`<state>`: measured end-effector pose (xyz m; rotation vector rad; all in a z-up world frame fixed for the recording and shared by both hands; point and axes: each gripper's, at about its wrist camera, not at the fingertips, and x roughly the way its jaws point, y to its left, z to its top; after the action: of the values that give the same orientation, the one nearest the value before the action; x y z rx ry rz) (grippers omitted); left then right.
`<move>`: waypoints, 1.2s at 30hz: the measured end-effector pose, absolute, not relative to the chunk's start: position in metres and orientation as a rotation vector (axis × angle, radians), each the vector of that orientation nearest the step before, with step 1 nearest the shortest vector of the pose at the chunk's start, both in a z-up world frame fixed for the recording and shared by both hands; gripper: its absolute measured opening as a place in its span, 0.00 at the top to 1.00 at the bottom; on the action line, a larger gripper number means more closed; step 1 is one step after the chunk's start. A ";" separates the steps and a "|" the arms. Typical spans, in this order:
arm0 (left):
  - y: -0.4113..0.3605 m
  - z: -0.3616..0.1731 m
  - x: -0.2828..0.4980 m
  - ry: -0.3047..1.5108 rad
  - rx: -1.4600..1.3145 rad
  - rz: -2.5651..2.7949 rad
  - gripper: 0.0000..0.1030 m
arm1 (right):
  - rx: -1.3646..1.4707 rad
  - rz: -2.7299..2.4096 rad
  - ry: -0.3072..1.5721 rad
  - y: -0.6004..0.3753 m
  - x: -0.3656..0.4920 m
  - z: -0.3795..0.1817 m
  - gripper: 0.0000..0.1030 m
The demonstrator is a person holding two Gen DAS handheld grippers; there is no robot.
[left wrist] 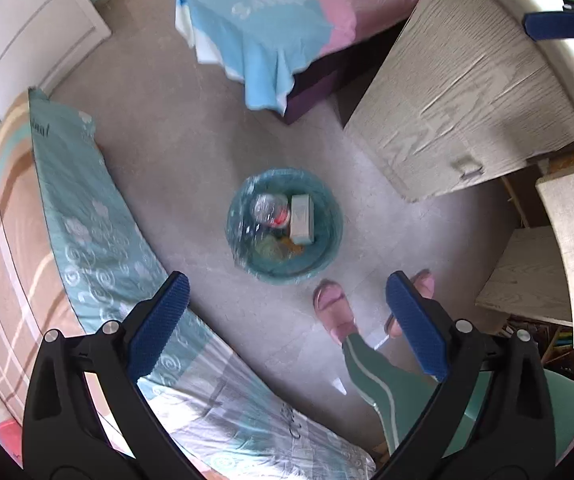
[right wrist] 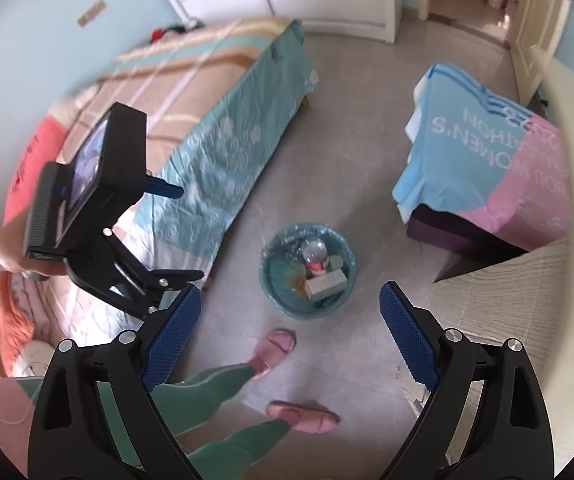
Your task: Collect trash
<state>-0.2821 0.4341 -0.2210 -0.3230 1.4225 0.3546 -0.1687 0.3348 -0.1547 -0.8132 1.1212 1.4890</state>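
A round bin with a teal liner (left wrist: 321,264) (right wrist: 283,300) stands on the grey floor. In it lie a clear bottle with a red label (left wrist: 271,208) (right wrist: 314,256), a pale box (left wrist: 302,218) (right wrist: 325,282) and some smaller scraps. My left gripper (left wrist: 287,284) hangs high over the floor, pointing down, just short of the bin; it is open with nothing between its blue pads. My right gripper (right wrist: 291,292) is open too and holds nothing, with the bin just beyond its tips. The right wrist view shows the left gripper (right wrist: 185,234) from the side, held by a hand.
A bed with a teal sheet (left wrist: 87,220) (right wrist: 227,152) runs along the left. A low seat under a blue and pink cloth (left wrist: 279,20) (right wrist: 487,160) and a wood-grain cabinet (left wrist: 467,112) are at the right. The person's feet in pink slippers (left wrist: 333,308) (right wrist: 275,348) stand beside the bin.
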 end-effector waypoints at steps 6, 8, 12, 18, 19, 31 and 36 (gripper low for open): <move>0.421 -0.182 -0.259 1.360 -0.181 0.394 0.07 | -0.643 1.405 1.096 0.289 -0.137 -0.107 0.13; 0.415 -0.164 -0.248 1.323 -0.142 0.397 0.07 | -0.595 1.362 1.084 0.270 -0.127 -0.093 0.13; 0.394 -0.126 -0.217 1.241 -0.047 0.363 0.07 | -0.499 1.250 1.063 0.229 -0.109 -0.071 0.13; 0.354 -0.089 -0.163 1.160 0.046 0.264 0.07 | -0.363 1.047 1.037 0.152 -0.082 -0.048 0.13; 0.344 -0.083 -0.152 1.144 0.065 0.243 0.07 | -0.348 1.012 1.035 0.138 -0.079 -0.046 0.13; 0.208 -0.045 -0.053 1.018 0.185 -0.069 0.06 | -0.166 0.585 1.001 -0.024 -0.052 -0.023 0.13; 0.152 -0.039 -0.021 0.992 0.215 -0.160 0.07 | -0.137 0.474 0.993 -0.087 -0.048 -0.019 0.13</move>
<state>-0.0212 0.1516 -0.0395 0.2149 0.9919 -0.1596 -0.0481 -0.0867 -0.0185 -0.1366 0.9933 0.4742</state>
